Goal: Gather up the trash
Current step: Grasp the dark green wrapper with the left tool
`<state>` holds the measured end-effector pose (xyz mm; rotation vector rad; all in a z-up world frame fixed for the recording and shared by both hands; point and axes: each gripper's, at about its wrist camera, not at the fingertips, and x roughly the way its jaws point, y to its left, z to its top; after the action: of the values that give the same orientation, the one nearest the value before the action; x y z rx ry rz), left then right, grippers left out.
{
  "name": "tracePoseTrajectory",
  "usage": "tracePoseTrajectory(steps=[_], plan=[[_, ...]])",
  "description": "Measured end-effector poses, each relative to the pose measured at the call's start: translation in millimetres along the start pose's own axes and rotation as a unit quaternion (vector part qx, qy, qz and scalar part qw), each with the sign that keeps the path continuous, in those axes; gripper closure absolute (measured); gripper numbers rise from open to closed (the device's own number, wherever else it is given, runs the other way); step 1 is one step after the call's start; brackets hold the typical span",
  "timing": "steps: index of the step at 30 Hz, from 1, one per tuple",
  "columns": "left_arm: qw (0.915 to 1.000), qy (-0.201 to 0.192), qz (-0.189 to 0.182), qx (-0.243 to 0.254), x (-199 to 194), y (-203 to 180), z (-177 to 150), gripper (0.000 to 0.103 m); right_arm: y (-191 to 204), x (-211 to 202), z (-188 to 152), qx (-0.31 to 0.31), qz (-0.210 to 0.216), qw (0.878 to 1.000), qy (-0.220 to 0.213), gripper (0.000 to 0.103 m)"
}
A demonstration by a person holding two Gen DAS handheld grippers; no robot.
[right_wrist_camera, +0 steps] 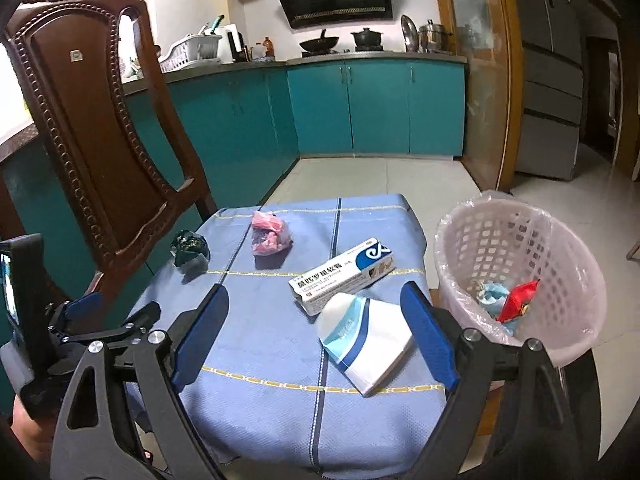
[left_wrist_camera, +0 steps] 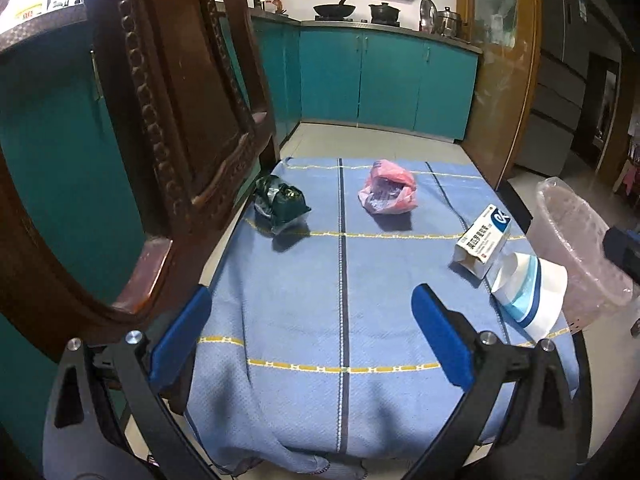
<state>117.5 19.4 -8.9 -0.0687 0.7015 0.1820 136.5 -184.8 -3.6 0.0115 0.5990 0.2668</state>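
Observation:
On the blue cloth-covered table (left_wrist_camera: 296,300) (right_wrist_camera: 260,344) lie a dark green crumpled wrapper (left_wrist_camera: 282,204) (right_wrist_camera: 190,251), a pink plastic bag (left_wrist_camera: 387,188) (right_wrist_camera: 269,234), a white and blue carton (left_wrist_camera: 483,240) (right_wrist_camera: 342,274) and a flattened white and blue paper cup (left_wrist_camera: 528,294) (right_wrist_camera: 364,340). My left gripper (left_wrist_camera: 310,336) hangs open over the near part of the cloth, nothing between its fingers. My right gripper (right_wrist_camera: 314,332) stands open too, with the paper cup lying on the cloth between its fingers, untouched. The left gripper (right_wrist_camera: 76,312) also shows at the left edge of the right wrist view.
A pink lined waste basket (right_wrist_camera: 516,276) (left_wrist_camera: 576,240) stands right of the table, holding a red wrapper (right_wrist_camera: 518,300) and other scraps. A carved wooden chair (left_wrist_camera: 168,120) (right_wrist_camera: 96,140) is close at the table's left. Teal cabinets (right_wrist_camera: 360,104) and tiled floor lie beyond.

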Motion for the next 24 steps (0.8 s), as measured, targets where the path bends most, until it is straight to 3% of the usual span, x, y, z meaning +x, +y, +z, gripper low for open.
tracePoseTrajectory(steps=[8, 14, 17, 24], plan=[[0.9999, 0.006, 0.01, -0.004, 11, -2, 1, 0.003, 0, 2, -2, -0.004, -0.002, 1.0, 0.002, 0.017], [0.9954, 0.015, 0.055, -0.077, 54, -2, 20, 0.003, -1, 6, 0, 0.0, 0.002, 1.0, 0.004, 0.017], [0.9859, 0.038, 0.076, -0.144, 86, 1, 37, 0.003, -2, 8, -1, -0.001, 0.002, 1.0, 0.007, 0.017], [0.9641, 0.06, 0.157, -0.205, 151, 11, 61, 0.004, -12, 13, -1, 0.012, 0.004, 1.0, 0.015, 0.017]])
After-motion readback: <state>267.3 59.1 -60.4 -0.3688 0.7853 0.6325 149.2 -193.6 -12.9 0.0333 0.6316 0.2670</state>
